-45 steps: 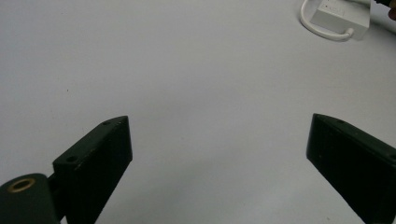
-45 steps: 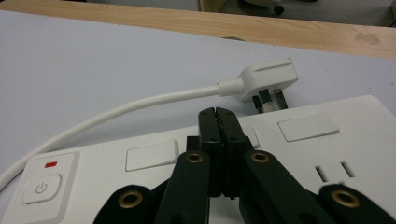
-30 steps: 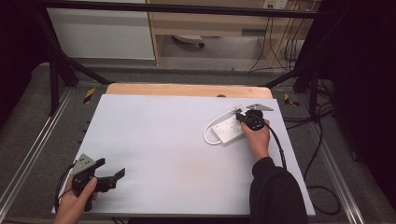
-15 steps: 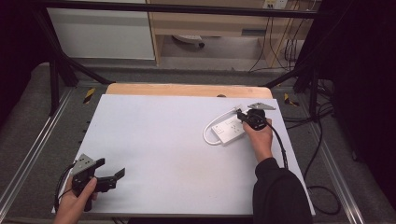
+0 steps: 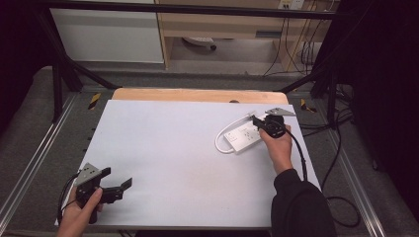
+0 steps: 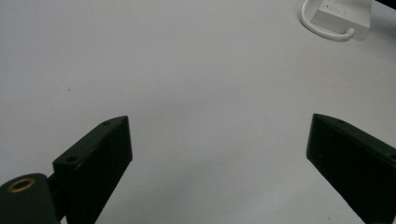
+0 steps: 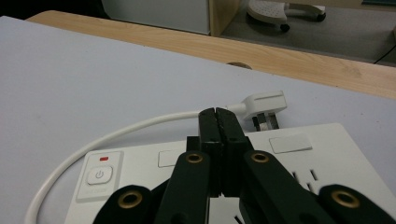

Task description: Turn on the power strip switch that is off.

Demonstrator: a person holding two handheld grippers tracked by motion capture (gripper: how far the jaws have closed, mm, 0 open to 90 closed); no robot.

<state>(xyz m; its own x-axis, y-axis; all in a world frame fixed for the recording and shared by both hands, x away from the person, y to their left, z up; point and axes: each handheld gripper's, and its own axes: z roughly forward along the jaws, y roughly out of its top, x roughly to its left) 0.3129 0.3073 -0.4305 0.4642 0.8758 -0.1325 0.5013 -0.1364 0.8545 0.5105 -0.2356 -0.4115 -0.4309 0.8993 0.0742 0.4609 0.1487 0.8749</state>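
Observation:
A white power strip (image 5: 241, 138) lies on the right half of the white table, its white cable (image 7: 116, 133) looping round to a plug (image 7: 266, 103) that rests on the table beside it. My right gripper (image 5: 256, 121) hangs just over the strip (image 7: 299, 163), jaws pressed together with nothing between them (image 7: 217, 115). The strip's power button (image 7: 99, 175) is at its left end. My left gripper (image 5: 118, 177) rests at the table's near left corner, open and empty (image 6: 219, 140). Far off in the left gripper view the strip (image 6: 343, 11) appears too.
The white tabletop (image 5: 168, 148) ends at a wooden strip (image 5: 197, 95) along the far edge. Metal rails (image 5: 29, 163) run down both sides. Dark cables (image 5: 341, 163) trail on the floor at the right. A cabinet and shelves stand beyond the table.
My right gripper, still shut, has lifted slightly above the power strip. The left gripper has stayed where it was.

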